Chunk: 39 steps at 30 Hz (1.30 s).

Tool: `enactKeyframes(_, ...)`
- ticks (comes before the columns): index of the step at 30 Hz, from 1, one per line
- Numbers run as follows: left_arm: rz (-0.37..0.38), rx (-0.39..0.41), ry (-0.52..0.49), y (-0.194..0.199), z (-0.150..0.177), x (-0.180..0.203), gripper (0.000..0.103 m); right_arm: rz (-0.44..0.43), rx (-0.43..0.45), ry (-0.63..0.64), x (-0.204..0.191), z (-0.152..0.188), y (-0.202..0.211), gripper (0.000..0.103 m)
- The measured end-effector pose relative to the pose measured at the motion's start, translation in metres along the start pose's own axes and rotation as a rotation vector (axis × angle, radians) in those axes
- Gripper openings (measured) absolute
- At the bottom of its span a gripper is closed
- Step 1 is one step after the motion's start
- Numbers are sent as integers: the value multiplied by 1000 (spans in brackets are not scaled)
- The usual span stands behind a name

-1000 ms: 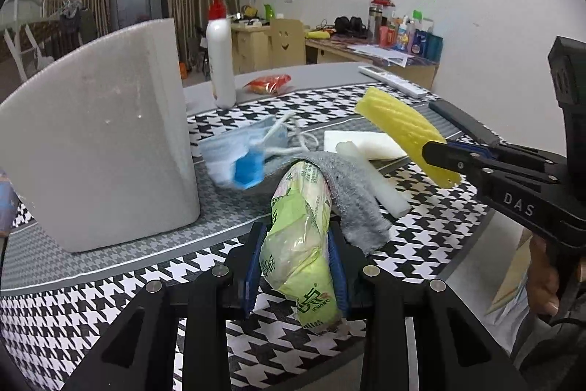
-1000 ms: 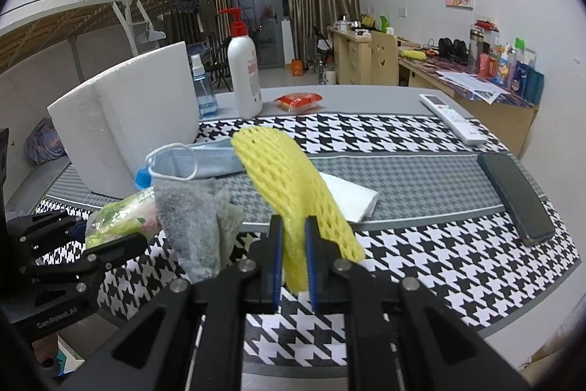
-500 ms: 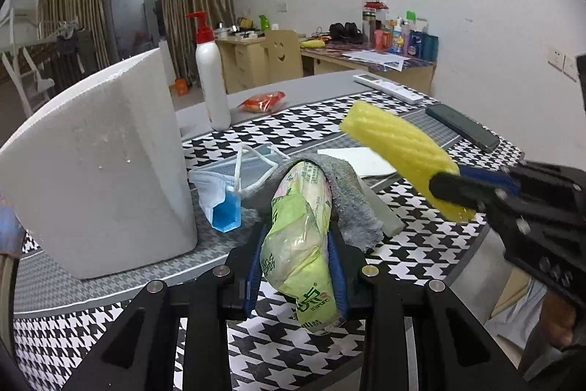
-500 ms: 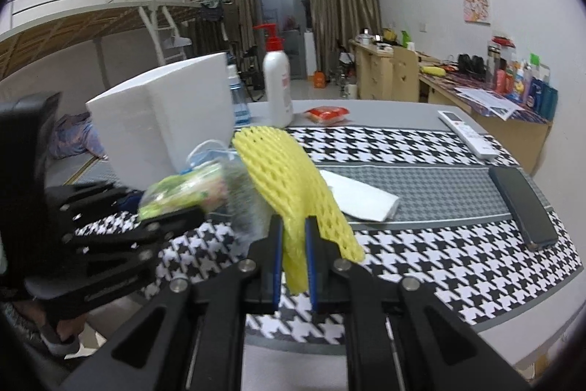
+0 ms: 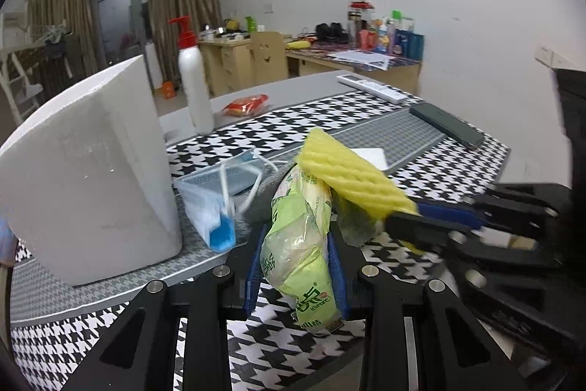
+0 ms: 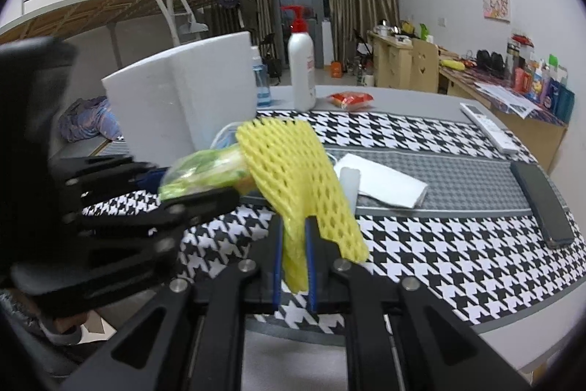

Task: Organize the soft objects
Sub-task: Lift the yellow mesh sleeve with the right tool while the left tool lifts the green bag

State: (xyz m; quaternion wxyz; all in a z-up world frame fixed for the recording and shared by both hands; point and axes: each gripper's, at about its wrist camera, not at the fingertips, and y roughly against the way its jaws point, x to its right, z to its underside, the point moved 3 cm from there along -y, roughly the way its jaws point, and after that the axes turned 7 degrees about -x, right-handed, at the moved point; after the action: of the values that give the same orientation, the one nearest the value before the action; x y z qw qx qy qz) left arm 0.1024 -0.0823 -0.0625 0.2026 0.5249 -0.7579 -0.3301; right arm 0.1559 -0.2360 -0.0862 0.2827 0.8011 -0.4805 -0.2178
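My left gripper (image 5: 295,244) is shut on a green tissue pack (image 5: 298,244) and holds it above the table's near edge. My right gripper (image 6: 294,237) is shut on a yellow foam net (image 6: 293,171). The net (image 5: 348,178) touches the far end of the tissue pack (image 6: 205,169). The right gripper (image 5: 403,220) comes in from the right in the left wrist view. A blue face mask (image 5: 219,193) and a grey cloth (image 5: 263,204) lie on the table behind the pack. The left gripper (image 6: 205,185) shows at left in the right wrist view.
A white foam box (image 5: 88,156) stands at left on the houndstooth table cover (image 6: 439,244). Behind are a white pump bottle (image 5: 194,79), a red snack packet (image 5: 245,105), a white napkin (image 6: 384,178), a dark phone (image 6: 542,204) and a remote (image 6: 487,127).
Both grippers have lifted and come together. The yellow net now touches the tissue pack. The grey cloth stays on the table.
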Motion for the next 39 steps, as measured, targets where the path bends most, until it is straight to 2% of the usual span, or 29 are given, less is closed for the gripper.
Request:
enactKeyframes(9,18,61,-4,23,-2,-4,34,21,6,-27,7,-8,-2,14)
enactKeyframes(23,-26,84,39,32,-8,-16,34,32,54,-29,5,-21,13,14)
enactKeyframes(39,-62,135,65,52,-34,-32,34,23,105,-15,6,-53,27,14)
